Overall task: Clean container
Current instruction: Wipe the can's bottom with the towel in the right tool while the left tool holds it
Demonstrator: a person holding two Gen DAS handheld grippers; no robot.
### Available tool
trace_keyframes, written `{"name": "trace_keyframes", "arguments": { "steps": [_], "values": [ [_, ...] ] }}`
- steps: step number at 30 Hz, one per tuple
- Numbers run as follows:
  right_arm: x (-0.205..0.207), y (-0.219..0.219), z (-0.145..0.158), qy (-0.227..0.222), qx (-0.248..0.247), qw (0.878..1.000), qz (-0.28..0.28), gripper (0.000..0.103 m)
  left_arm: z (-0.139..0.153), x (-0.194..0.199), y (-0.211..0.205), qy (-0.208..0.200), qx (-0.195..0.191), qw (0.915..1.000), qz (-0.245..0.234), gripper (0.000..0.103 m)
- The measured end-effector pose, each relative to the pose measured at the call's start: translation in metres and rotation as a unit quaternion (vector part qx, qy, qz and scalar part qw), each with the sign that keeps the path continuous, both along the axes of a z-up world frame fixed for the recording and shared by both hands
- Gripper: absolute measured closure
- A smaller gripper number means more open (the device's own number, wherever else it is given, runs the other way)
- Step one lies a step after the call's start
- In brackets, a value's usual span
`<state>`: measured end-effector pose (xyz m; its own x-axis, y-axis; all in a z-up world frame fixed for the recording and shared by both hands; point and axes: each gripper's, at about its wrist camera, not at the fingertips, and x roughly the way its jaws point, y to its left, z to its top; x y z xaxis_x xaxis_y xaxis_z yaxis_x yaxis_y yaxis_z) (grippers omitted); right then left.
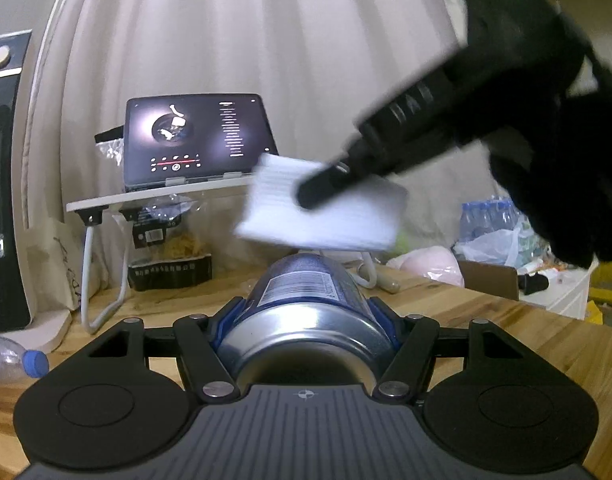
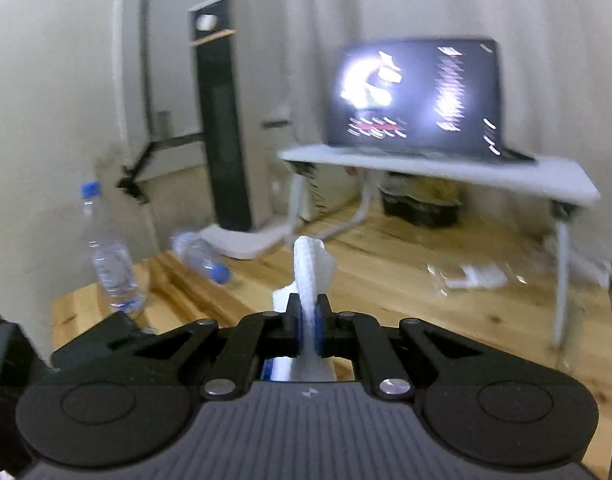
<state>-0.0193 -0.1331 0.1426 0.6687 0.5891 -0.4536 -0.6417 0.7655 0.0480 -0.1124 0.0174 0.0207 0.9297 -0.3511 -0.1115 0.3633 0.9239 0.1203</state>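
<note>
My left gripper is shut on a blue and silver metal can, held lying along the fingers with its base toward the camera, above the wooden table. My right gripper comes in from the upper right in the left wrist view, shut on a white folded cloth that hangs just above the can's far end. In the right wrist view the right gripper pinches the cloth edge-on between its blue pads.
A laptop sits on a small white stand at the back. A black tower heater stands by the wall. One plastic bottle stands upright and another lies on the table. Bags and a box clutter the right side.
</note>
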Motion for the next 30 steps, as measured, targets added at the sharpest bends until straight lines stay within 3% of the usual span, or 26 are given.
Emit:
{"name": "trace_keyframes", "arguments": {
  "steps": [6,16,21,25,30],
  "values": [
    [-0.008,0.033,-0.012,-0.016,-0.062,0.998,0.027,0.094,-0.001,-0.009,-0.011,-0.026,0.033,0.9990,-0.018,0.036],
    [-0.053,0.045,-0.014,0.031,-0.025,0.993,0.113,0.093,0.000,-0.004,-0.009,-0.018,0.026,0.9994,-0.015,0.036],
    [-0.034,0.028,-0.014,0.025,-0.021,0.998,0.061,0.093,-0.001,-0.009,-0.018,-0.032,0.053,0.9977,-0.028,0.036],
    [-0.021,0.026,-0.014,-0.024,-0.074,0.997,0.004,0.093,-0.004,-0.018,-0.026,-0.054,0.077,0.9950,-0.033,0.036],
    [-0.017,0.027,-0.015,-0.023,-0.085,0.996,0.008,0.093,-0.005,-0.021,-0.028,-0.064,0.086,0.9937,-0.034,0.036]
  ]
}}
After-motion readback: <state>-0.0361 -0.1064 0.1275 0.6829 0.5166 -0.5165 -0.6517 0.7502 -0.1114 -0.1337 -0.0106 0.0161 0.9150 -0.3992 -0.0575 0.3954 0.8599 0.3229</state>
